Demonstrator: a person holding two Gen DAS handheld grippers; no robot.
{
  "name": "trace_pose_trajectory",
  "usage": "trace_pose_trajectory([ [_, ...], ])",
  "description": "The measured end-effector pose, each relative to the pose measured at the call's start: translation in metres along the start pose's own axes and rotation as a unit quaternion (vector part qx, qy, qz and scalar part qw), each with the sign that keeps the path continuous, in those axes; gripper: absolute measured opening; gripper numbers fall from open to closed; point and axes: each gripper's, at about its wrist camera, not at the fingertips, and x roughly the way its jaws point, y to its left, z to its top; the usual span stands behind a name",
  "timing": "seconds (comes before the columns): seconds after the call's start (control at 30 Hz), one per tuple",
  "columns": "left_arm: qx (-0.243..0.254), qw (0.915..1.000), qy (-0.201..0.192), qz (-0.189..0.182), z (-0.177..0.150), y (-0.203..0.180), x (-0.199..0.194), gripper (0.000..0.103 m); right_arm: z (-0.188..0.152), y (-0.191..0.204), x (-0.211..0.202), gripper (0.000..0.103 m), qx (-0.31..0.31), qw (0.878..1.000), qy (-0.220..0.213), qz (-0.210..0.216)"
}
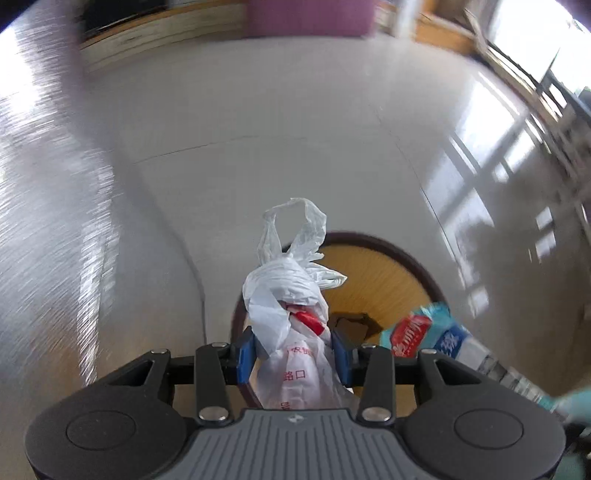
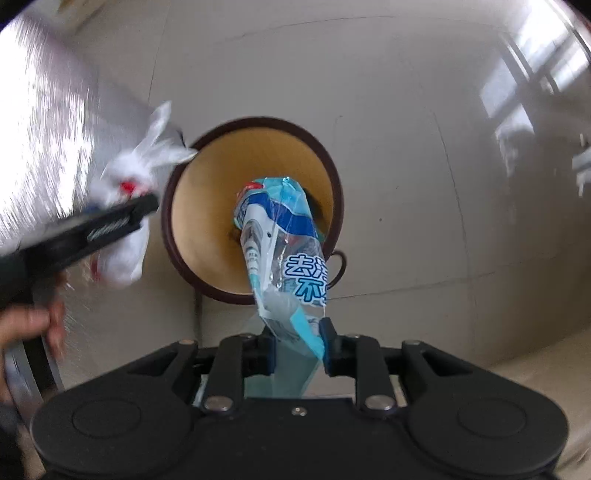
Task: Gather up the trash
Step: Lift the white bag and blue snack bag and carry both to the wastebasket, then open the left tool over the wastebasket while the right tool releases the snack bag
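Note:
My left gripper [image 1: 295, 352] is shut on a knotted white plastic bag [image 1: 291, 291] with red print, held above the left rim of a round bin [image 1: 373, 269] with a dark rim and yellow inside. The bag also shows in the right wrist view [image 2: 129, 177], left of the bin [image 2: 207, 192]. My right gripper [image 2: 297, 341] is shut on a clear, blue and white plastic wrapper [image 2: 280, 240] that hangs over the bin's opening. The wrapper's end shows in the left wrist view [image 1: 428, 332].
The bin stands on a pale tiled floor [image 2: 406, 147]. A shiny metal surface [image 2: 40, 129] rises on the left. Wooden furniture and a purple object [image 1: 310, 16] are at the far side; window reflections lie on the floor at right.

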Motion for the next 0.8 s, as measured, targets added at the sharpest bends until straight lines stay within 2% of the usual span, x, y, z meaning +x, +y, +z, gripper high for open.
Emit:
trace_pose_trajectory([
  [0.07, 0.035, 0.9991, 0.015, -0.02, 0.004, 0.0, 0.02, 0.043, 0.006, 0.017, 0.006, 0.025, -0.084, 0.996, -0.004, -0.039],
  [0.17, 0.058, 0.9953, 0.049, -0.06, 0.007, 0.004, 0.051, 0.043, 0.01, 0.027, 0.017, 0.025, -0.178, 0.981, -0.002, -0.075],
  [0.27, 0.075, 0.9921, 0.068, -0.074, 0.008, 0.007, 0.074, 0.043, 0.012, 0.028, 0.029, 0.025, -0.222, 0.972, 0.019, -0.078],
  [0.4, 0.122, 0.9877, 0.07, -0.068, 0.008, 0.009, 0.099, 0.045, 0.016, 0.034, 0.044, 0.025, -0.273, 0.958, 0.045, -0.078],
  [0.5, 0.141, 0.9849, 0.068, -0.074, 0.007, 0.011, 0.114, 0.046, 0.019, 0.043, 0.054, 0.025, -0.328, 0.939, 0.057, -0.085],
  [0.53, 0.141, 0.9848, 0.067, -0.076, 0.008, 0.012, 0.116, 0.052, 0.02, 0.048, 0.058, 0.025, -0.347, 0.932, 0.06, -0.086],
  [0.57, 0.137, 0.9856, 0.064, -0.075, 0.006, 0.014, 0.118, 0.055, 0.023, 0.052, 0.063, 0.025, -0.373, 0.921, 0.065, -0.088],
  [0.63, 0.119, 0.9884, 0.054, -0.078, 0.001, 0.022, 0.12, 0.055, 0.024, 0.05, 0.069, 0.025, -0.437, 0.891, 0.068, -0.098],
  [0.73, 0.073, 0.9928, 0.038, -0.087, -0.006, 0.03, 0.119, 0.055, 0.022, 0.068, 0.078, 0.025, -0.552, 0.821, 0.07, -0.127],
  [0.8, 0.047, 0.9941, 0.026, -0.095, -0.01, 0.038, 0.116, 0.054, 0.022, 0.081, 0.088, 0.025, -0.619, 0.768, 0.077, -0.145],
])
